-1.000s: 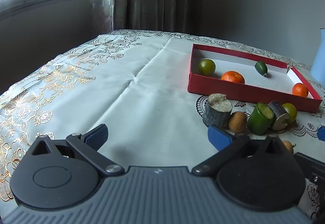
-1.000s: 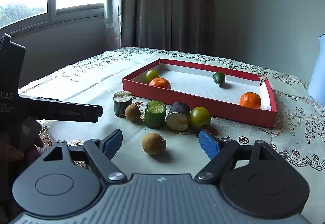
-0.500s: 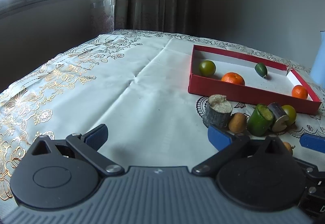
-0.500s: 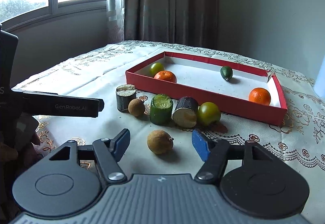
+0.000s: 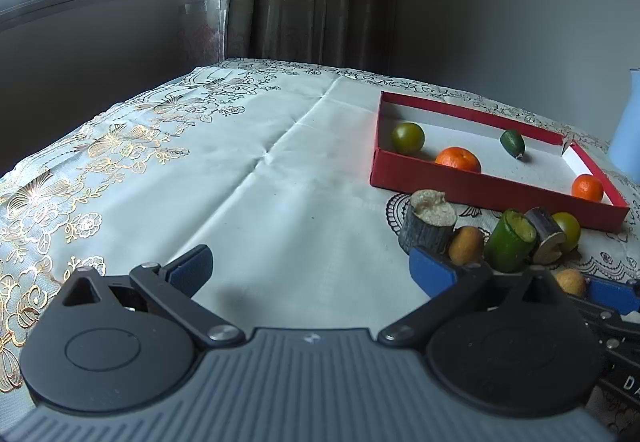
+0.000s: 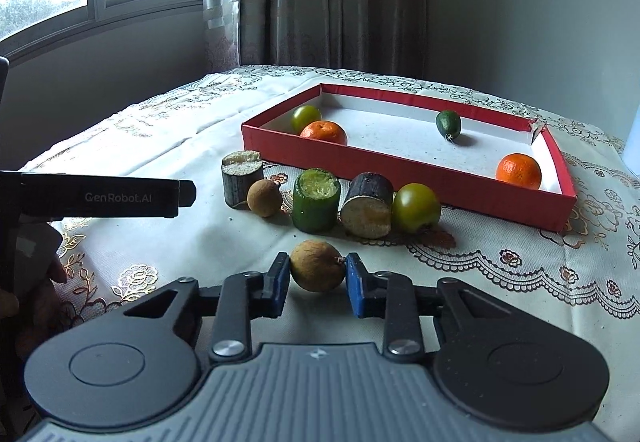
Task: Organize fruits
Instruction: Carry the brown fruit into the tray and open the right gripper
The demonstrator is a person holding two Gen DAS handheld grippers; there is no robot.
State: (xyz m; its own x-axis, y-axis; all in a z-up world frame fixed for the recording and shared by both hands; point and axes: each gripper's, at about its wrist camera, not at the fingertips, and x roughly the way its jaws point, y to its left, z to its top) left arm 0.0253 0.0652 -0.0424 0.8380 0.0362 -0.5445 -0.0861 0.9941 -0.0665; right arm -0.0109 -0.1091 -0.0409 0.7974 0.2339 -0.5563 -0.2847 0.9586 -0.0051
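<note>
My right gripper (image 6: 316, 276) is shut on a round brown fruit (image 6: 317, 265) that rests low over the tablecloth; both blue pads press its sides. Behind it stands a row: a dark stem piece (image 6: 241, 177), a second brown fruit (image 6: 264, 197), a green stem piece (image 6: 316, 205), another dark stem piece (image 6: 368, 210) and a green citrus (image 6: 416, 207). The red tray (image 6: 400, 169) holds two oranges (image 6: 519, 170), a green citrus (image 6: 306, 117) and a small dark green fruit (image 6: 448, 123). My left gripper (image 5: 310, 266) stands open over bare cloth, left of the row (image 5: 510, 242).
The table wears a white cloth with gold flowers (image 5: 120, 145) on the left and lace trim (image 6: 520, 262) on the right. A pale blue vessel (image 5: 628, 137) stands at the far right edge. A window and curtain are behind the table.
My right gripper has closed its jaws onto the brown fruit and come slightly closer to the row. The left gripper has stayed where it was, open.
</note>
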